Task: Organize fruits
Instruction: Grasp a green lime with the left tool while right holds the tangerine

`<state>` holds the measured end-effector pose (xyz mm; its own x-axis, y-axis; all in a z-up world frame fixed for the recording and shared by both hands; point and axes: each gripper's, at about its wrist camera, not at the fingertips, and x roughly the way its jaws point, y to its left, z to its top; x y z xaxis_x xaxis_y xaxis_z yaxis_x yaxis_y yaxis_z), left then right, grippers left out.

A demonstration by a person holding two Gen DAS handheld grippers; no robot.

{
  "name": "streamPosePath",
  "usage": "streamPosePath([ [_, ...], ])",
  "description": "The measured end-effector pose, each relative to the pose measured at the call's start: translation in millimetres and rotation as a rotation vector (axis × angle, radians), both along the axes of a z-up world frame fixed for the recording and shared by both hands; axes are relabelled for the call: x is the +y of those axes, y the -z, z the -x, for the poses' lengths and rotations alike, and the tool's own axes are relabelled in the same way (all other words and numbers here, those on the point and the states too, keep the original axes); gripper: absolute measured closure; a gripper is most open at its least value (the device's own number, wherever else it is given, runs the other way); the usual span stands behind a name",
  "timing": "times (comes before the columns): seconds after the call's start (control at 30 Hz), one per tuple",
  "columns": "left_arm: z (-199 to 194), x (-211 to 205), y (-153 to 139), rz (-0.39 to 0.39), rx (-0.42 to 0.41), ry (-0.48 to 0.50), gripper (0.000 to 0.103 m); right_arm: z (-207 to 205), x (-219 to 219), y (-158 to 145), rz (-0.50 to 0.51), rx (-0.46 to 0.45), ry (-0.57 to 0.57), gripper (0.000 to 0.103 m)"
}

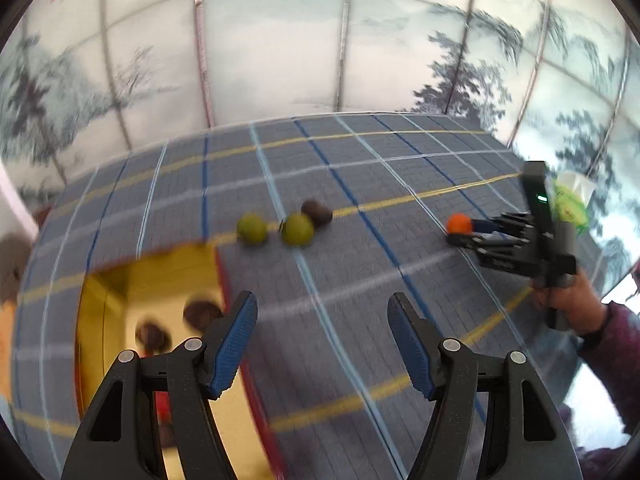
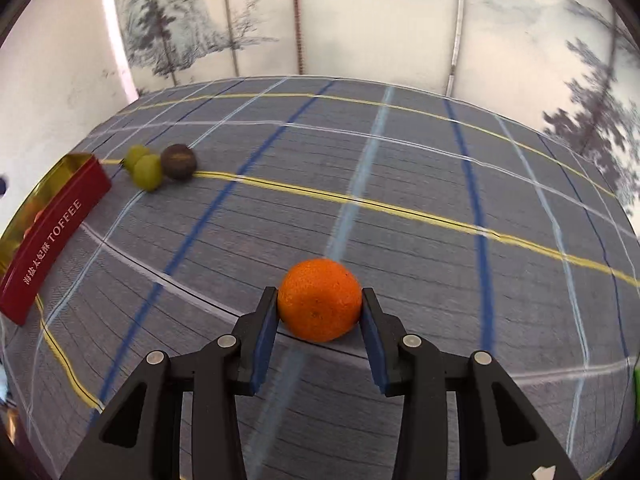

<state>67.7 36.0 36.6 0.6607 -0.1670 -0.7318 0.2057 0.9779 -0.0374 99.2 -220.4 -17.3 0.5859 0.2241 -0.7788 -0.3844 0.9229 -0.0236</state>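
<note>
My right gripper (image 2: 320, 304) is shut on an orange (image 2: 319, 300) low over the plaid tablecloth; both also show in the left wrist view, the gripper (image 1: 466, 230) and the orange (image 1: 459, 223). My left gripper (image 1: 322, 340) is open and empty, just right of the red tin (image 1: 92, 320) with a gold inside, which holds two dark fruits (image 1: 200, 314). Two green fruits (image 1: 252, 229) (image 1: 297, 229) and a dark brown fruit (image 1: 317, 212) lie together on the cloth beyond it. In the right wrist view they sit far left (image 2: 147, 172) (image 2: 179, 161) beside the tin (image 2: 56, 236).
The table (image 2: 440, 184) has a grey cloth with blue, white and yellow lines. A painted screen wall stands behind it. A green and white packet (image 1: 572, 204) is at the far right edge. A hand (image 1: 568, 300) holds the right gripper.
</note>
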Motion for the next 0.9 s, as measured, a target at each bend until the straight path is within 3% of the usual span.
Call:
streamPosePath([
  [0.07, -22, -15, 1, -0.067, 0.004, 0.056, 0.035, 1, -7, 1, -0.037, 0.005, 0.003, 0.065],
  [0.17, -54, -32, 10, -0.108, 0.06, 0.135, 0.035, 0, -8, 0, -0.053, 0.004, 0.001, 0.065],
  [0.33, -99, -43, 32, -0.215, 0.14, 0.136, 0.036, -1, -13, 1, -0.097, 0.018, -0.02, 0.065],
  [0.7, -151, -35, 75, -0.271, 0.269, 0.151, 0.04, 1, -23, -3, -0.19, 0.016, -0.031, 0.063],
  [0.83, -166, -31, 93, -0.288, 0.343, 0.116, 0.063, -1, -22, -1, -0.186, 0.033, -0.027, 0.063],
  [0.9, -167, -25, 94, -0.266, 0.339, 0.091, 0.066, -3, -21, 1, -0.177, 0.048, -0.026, 0.063],
])
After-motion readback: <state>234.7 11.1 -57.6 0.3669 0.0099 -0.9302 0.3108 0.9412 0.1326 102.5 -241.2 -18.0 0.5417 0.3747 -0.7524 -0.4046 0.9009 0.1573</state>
